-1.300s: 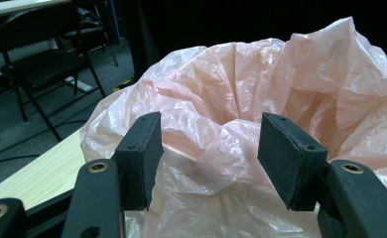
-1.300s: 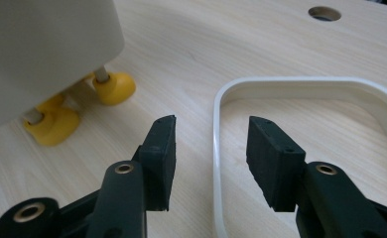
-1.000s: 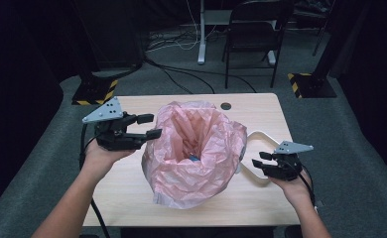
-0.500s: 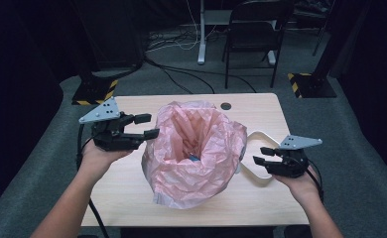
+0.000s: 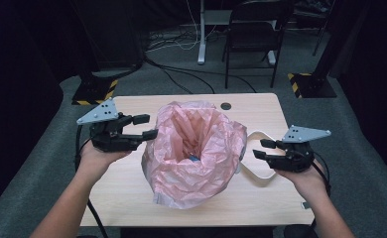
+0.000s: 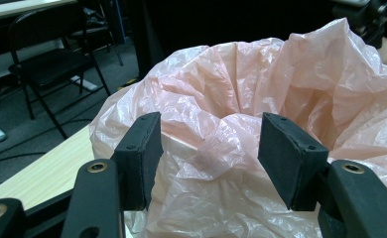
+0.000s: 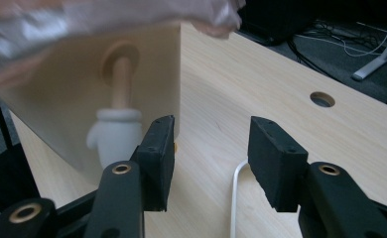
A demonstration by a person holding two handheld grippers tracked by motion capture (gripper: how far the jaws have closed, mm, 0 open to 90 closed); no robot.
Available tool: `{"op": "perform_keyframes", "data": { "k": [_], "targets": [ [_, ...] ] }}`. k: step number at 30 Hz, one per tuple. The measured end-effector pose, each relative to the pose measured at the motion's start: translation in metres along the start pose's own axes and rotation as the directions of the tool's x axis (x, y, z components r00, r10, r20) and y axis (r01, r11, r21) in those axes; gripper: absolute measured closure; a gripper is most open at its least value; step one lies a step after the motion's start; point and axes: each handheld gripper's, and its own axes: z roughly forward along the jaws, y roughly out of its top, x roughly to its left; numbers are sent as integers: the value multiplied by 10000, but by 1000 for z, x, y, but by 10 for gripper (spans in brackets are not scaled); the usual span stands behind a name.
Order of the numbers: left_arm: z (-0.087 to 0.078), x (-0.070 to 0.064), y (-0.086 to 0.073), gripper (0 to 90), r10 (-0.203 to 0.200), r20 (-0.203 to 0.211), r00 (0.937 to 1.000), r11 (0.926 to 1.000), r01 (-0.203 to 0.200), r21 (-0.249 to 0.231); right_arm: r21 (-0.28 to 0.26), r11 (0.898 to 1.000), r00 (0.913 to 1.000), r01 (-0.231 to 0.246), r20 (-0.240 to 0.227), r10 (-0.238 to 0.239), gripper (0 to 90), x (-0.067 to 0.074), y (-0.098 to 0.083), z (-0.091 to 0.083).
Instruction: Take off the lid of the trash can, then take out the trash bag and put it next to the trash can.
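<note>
A crinkled pink plastic bag [image 5: 194,148] lines a beige box [image 7: 72,74] in the middle of the wooden table [image 5: 261,106]; its mouth gapes upward and something small and blue [image 5: 194,158] lies at the bottom. My left gripper [image 5: 147,126] is open at the bag's left rim. In the left gripper view a fold of the bag [image 6: 281,79] lies between the pads of the left gripper [image 6: 209,148], which do not press on it. My right gripper [image 5: 260,148] hovers open to the right of the box, above a white strap handle [image 5: 255,171]. My right gripper [image 7: 211,153] holds nothing.
The strap's white end [image 7: 114,136] hangs from a peg in the box's side. A round cable hole [image 5: 225,105] sits near the table's far edge. A black folding chair [image 5: 256,29] and cables are on the floor beyond.
My right gripper has risen and drifted slightly to the right, away from the strap. The left gripper and the bag have stayed put.
</note>
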Motion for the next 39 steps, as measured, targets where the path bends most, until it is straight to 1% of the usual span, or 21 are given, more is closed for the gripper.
{"op": "perform_keyframes", "data": {
  "k": [2,5,8,14,20,22,29,39],
  "targets": [
    [0,0,0,422,10,1,10000,10000,-10,-4,-57,9999,9999,103,-106,-103,523,2,7,-3],
    [-1,0,1,422,13,-12,10000,10000,-13,5,-87,9996,9995,274,-143,-275,521,6,15,-8],
    [-1,0,1,422,13,-23,10000,10000,-13,0,-125,9992,9990,381,-216,-384,519,9,20,-10],
    [-1,0,1,421,15,-11,10000,10000,-15,29,-206,9986,9981,492,-361,-499,514,12,29,-14],
    [2,-1,2,420,17,80,10000,9999,-18,99,-397,9972,9964,638,-526,-659,505,17,43,-22],
    [3,-2,1,420,38,103,9999,9999,-40,119,-469,9962,9948,732,-673,-763,502,21,49,-24],
    [4,-2,1,417,9,133,9999,9999,-12,164,-644,9917,9888,1115,-927,-1172,489,32,64,-26],
    [6,-2,0,410,-66,163,9998,9998,63,181,-782,9888,9822,1271,-1293,-1365,475,40,77,-22]
  ]
}}
